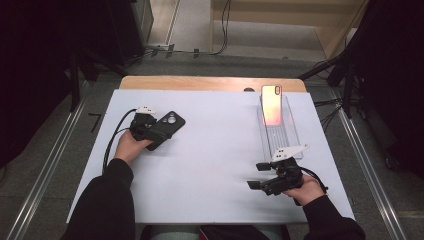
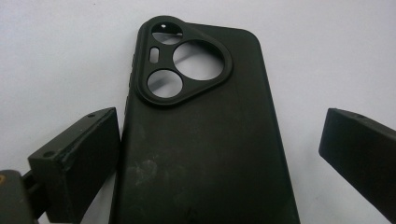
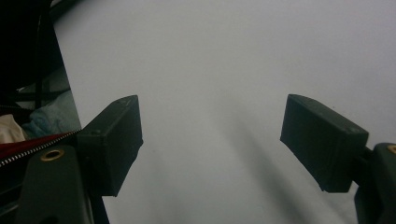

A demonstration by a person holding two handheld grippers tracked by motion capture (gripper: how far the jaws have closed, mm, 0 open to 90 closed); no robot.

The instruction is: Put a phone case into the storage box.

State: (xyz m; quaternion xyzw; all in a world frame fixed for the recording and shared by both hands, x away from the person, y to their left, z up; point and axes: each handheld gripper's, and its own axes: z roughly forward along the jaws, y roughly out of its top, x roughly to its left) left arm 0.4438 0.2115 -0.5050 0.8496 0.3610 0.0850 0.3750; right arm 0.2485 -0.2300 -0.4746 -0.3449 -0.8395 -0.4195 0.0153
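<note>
White desk point(image 1: 215, 150) under everything, wooden edge at the far side. Far right on it, a clear stand point(image 1: 280, 131) carrying a phone point(image 1: 271, 104), propped upright, well apart from the work. Left side: black phone case point(image 1: 165, 129), lying flat, camera cut-out pointing away. Step in hand, by the look of it: closing in to grasp the case. Left tongs point(image 2: 215, 154) spread open astride the case's near end point(image 2: 205, 140), one jaw touching or just beside its edge, the other standing off with a gap. Next move likely: squeezing evenly, then lifting without tipping. Right tongs point(image 1: 259, 176) idle, open and empty, near the front right.
</note>
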